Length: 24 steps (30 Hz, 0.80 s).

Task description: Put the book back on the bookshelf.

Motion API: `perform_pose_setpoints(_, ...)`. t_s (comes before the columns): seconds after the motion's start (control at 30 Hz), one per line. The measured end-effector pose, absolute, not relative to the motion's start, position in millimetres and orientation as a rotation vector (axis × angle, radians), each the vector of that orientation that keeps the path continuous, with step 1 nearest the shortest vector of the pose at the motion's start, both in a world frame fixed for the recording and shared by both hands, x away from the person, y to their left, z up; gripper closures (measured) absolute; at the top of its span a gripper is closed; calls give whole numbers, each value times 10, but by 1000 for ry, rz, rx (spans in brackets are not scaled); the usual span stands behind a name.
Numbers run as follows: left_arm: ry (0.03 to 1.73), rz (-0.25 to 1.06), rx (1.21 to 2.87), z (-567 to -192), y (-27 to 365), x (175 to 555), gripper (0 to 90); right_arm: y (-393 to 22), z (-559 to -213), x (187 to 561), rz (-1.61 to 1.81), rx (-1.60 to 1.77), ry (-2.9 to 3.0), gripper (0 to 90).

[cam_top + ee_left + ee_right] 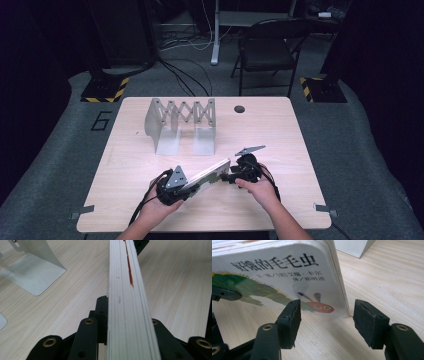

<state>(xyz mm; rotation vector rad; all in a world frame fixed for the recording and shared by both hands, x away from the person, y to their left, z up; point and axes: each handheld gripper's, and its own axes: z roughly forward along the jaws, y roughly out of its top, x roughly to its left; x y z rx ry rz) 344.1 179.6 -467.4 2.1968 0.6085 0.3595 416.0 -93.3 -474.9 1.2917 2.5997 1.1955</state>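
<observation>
**Board book clamped at one end, flanked at the other**

The left gripper (pixel 181 187) is seen clamped on a thick board book (pixel 209 174), its black jaws pressed against both faces of the stacked pages near the table's front edge. In the left gripper view the book (pixel 126 297) is shown edge-on: layered pale card pages, smooth and straight, with a thin red streak running along the top. The right gripper (pixel 325 320) is held at the book's other end with its jaws apart; the rounded corner of the cover (pixel 287 277) sits ahead of the gap, and neither ribbed rubber pad is seen touching it.

On the glossy white cover, in the right gripper view, a green caterpillar with a red face is pictured below a bold black title in Chinese characters, 好饿的毛毛虫, with smaller credit lines underneath that are too soft to be read reliably.

The book is held slanted just above the light wood-grain table (pixel 150 200). Behind it, in the high view, a silvery metal expanding book rack (pixel 181 125) with scissor-link bars and curved sheet dividers is stood. A round hole (pixel 239 109) is cut near the table's far edge.
</observation>
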Motion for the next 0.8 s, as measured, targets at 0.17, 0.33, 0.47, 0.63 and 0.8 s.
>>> perform_pose_setpoints(0.17, 625, 363, 2195, -4676, 1788, 3448, 736, -938, -4757, 4169, 1201, 1289, 2594, 389)
perform_pose_setpoints(0.33, 648, 355, 2212, -4675, 1775, 3468, 708, -931, -4752, 4162, 1196, 1297, 2597, 389)
perform_pose_setpoints(0.47, 674, 350, 2209, -4669, 1765, 3477, 708, -941, -4759, 4175, 1204, 1275, 2591, 389)
perform_pose_setpoints(0.63, 685, 360, 2202, -4672, 1764, 3494, 688, -933, -4754, 4165, 1194, 1293, 2598, 389)
perform_pose_setpoints(0.8, 683, 346, 2205, -4670, 1765, 3502, 693, -934, -4759, 4167, 1194, 1295, 2599, 389)
